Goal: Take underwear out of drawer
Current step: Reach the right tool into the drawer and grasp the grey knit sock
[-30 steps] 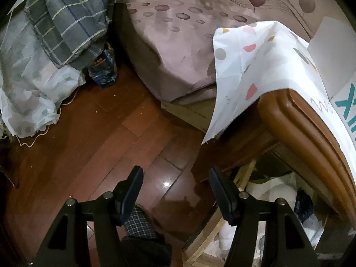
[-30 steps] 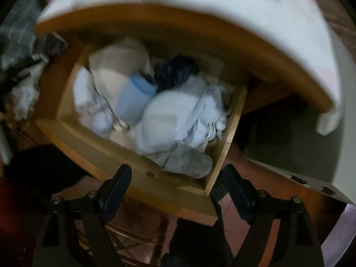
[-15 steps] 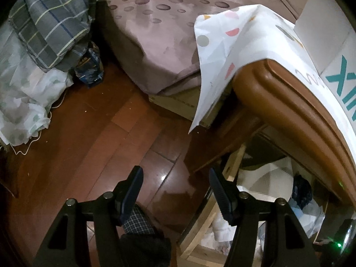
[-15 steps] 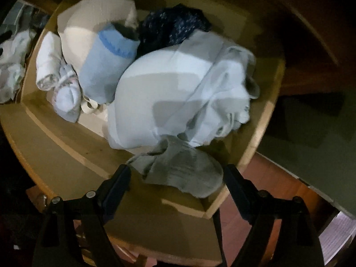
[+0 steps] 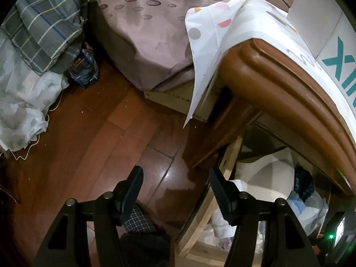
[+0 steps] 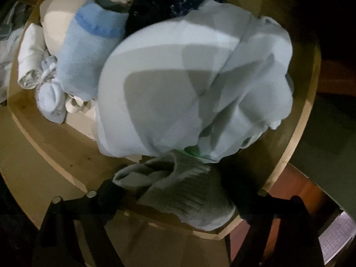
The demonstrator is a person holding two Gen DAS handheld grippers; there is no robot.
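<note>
The right gripper [image 6: 171, 191] points down into the open wooden drawer [image 6: 296, 155], its jaws closing with a grey ribbed sock [image 6: 184, 191] between them at the drawer's front edge; the fingers are dark and partly hidden, so whether the pads press on it I cannot tell. Just behind the sock lies the large pale underwear [image 6: 178, 89], bunched up and filling the drawer's right half. A light-blue sock [image 6: 89, 51] lies beside it to the left, a dark speckled garment [image 6: 173, 2] sits at the back edge, and small white rolled pieces [image 6: 29, 62] lie by the left wall. The left gripper [image 5: 175, 191] hangs over the reddish wood floor [image 5: 89, 144] beside the drawer's left wall, jaws apart and empty. A spotted cloth [image 5: 213, 44] drapes over the cabinet top [image 5: 278, 84]
</note>
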